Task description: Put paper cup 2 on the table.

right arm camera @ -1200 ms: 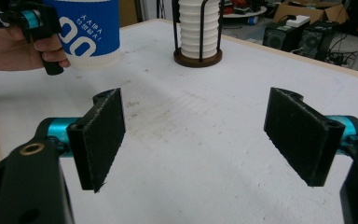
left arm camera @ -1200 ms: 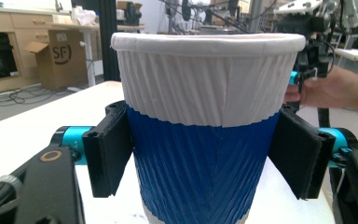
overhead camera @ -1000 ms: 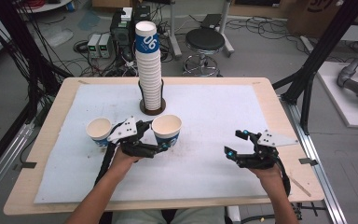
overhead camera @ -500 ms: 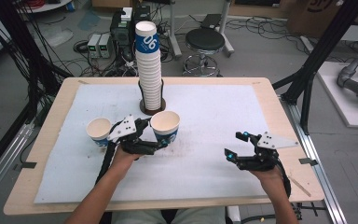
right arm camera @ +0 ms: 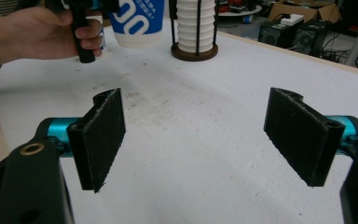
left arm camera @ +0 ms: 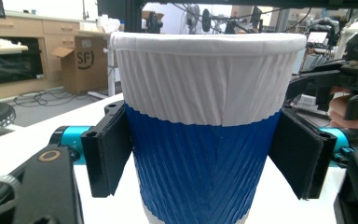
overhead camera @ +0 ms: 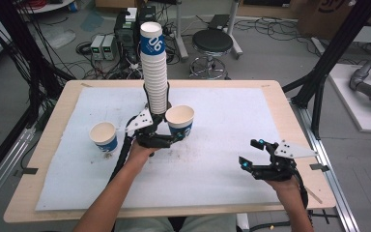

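My left gripper is shut on a paper cup with a white top and blue lower band, just right of the tall cup stack. In the left gripper view both black pads press the cup's sides, and it stands upright. A second, similar cup stands on the mat to the left of that hand. My right gripper hovers open over the mat at the front right, and nothing lies between its pads. The right gripper view shows the held cup and the stack's round holder far ahead.
A white mat covers the wooden table. The stack sits in a dark wire holder at the table's back middle. Black frame posts stand at the left and right of the table. A stool and cables lie on the floor beyond.
My left gripper has carried the cup to the right and farther back, closer to the stack. The right gripper has stayed where it was.
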The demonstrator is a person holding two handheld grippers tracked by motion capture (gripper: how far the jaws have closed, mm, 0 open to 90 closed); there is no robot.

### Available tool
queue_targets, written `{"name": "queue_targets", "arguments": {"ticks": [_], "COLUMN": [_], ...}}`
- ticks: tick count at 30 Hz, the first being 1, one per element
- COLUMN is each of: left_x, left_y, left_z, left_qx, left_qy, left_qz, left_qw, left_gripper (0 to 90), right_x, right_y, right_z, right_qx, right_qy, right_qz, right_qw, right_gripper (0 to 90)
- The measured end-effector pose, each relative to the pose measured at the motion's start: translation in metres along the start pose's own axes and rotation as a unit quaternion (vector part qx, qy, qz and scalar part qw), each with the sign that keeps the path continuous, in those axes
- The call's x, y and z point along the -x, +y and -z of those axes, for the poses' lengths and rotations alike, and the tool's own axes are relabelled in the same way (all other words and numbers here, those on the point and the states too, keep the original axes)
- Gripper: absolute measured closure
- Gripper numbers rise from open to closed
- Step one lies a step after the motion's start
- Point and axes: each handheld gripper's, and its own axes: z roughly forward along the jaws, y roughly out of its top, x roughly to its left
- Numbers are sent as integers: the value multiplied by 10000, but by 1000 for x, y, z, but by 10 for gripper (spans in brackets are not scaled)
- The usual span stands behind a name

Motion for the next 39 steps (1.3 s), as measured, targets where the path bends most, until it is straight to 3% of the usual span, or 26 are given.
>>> {"name": "queue_targets", "arguments": {"ticks": [5,9,14,23,29,34,36,39], "left_x": [-2,-1,0,1,5,10,10,10], "left_y": [-11,-21,-29,-37,-36,-32,-33,-36], "left_z": [-18,-29,-38,-44,-44,-35,-29,-23], "left_qx": [-139,-451,-837,-1618,-1791,-2158,-2205,-2155], "left_qy": [25,63,255,580,661,718,731,758], "left_qz": [86,85,13,-183,-280,-411,-370,-263], "left_qw": [9999,9989,9962,9849,9812,9729,9719,9732], "left_gripper": [262,259,258,257,255,246,243,241], "right_x": [1,1,1,2,1,1,1,0], "right_y": [0,0,0,0,0,0,0,0], "right_z": [2,1,1,0,-1,1,1,0], "right_qx": [49,11,10,2,-24,-15,-21,-38], "right_qy": [-9,9,22,47,70,70,71,82], "right_qz": [23,16,21,41,21,14,16,18], "right_qw": [10000,10000,10000,10000,10000,10000,10000,10000], "right_gripper": [211,210,210,211,210,211,211,211]}}
